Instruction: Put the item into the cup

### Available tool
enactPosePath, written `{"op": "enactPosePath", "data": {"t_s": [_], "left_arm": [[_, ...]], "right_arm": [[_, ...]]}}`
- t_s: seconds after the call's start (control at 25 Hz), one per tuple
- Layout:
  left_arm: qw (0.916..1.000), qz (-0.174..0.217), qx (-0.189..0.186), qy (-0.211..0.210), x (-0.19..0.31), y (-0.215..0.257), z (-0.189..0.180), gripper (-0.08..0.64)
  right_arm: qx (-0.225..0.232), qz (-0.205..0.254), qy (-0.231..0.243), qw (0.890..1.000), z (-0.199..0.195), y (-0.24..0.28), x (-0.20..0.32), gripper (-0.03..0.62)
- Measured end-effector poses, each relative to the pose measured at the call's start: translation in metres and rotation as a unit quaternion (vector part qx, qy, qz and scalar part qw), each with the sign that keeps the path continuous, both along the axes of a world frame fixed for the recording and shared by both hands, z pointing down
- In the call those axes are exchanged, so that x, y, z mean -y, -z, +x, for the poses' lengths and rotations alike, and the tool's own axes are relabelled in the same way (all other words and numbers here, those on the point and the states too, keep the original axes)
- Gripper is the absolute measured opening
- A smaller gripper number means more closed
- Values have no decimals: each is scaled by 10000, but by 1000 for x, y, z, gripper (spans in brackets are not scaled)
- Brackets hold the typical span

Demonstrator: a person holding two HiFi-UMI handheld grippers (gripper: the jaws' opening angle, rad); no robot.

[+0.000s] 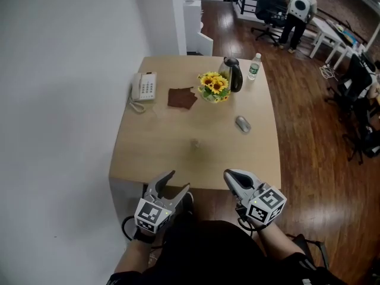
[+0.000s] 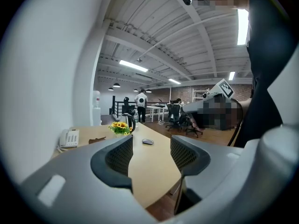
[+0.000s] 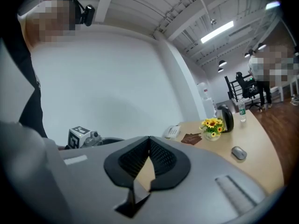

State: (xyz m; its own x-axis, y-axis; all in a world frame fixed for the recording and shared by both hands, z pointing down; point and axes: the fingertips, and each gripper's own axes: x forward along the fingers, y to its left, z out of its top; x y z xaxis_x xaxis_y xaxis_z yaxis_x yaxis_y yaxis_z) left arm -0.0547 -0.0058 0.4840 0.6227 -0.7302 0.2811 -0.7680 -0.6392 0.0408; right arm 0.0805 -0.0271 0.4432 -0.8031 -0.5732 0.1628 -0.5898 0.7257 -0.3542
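On the tan table [image 1: 178,153] lie a grey mouse [image 1: 243,123] and a flat brown piece [image 1: 181,97]. A bunch of sunflowers [image 1: 214,86] stands in a small clear vessel at the back; I cannot make out any other cup. My left gripper [image 1: 179,181] hovers over the table's near edge, open, with nothing between its jaws [image 2: 152,141]. My right gripper [image 1: 230,176] hangs beside it, shut and empty, its tips touching [image 3: 149,139]. Both are far from the mouse [image 2: 147,142] [image 3: 238,152].
A white phone [image 1: 144,87] sits at the back left. A dark kettle [image 1: 233,73] and a water bottle [image 1: 254,66] stand behind the flowers. A white wall runs along the left and wooden floor lies to the right. A person [image 1: 298,10] stands by far desks and chairs.
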Motion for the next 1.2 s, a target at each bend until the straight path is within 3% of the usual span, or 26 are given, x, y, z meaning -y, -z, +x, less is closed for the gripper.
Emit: {"op": "enactPosePath", "data": {"t_s": [0.4,0.76,1.08,1.2], "left_arm": [[9960,23,343,-825,105,-14,-38,249],[9921,-303,344,-1168,152,-54,-42,238],[9839,-724,997,-1295,189,-126,-21,201],[9728,-1096,1423,-1466,198,-165,-5,195]], "right_arm": [[58,-156,-471,9988,-58,0,101,8],[-63,-519,-647,9965,-71,-28,138,11],[-425,-742,-491,9951,-63,-61,156,55],[-677,-718,-375,9944,-57,-74,158,57]]}}
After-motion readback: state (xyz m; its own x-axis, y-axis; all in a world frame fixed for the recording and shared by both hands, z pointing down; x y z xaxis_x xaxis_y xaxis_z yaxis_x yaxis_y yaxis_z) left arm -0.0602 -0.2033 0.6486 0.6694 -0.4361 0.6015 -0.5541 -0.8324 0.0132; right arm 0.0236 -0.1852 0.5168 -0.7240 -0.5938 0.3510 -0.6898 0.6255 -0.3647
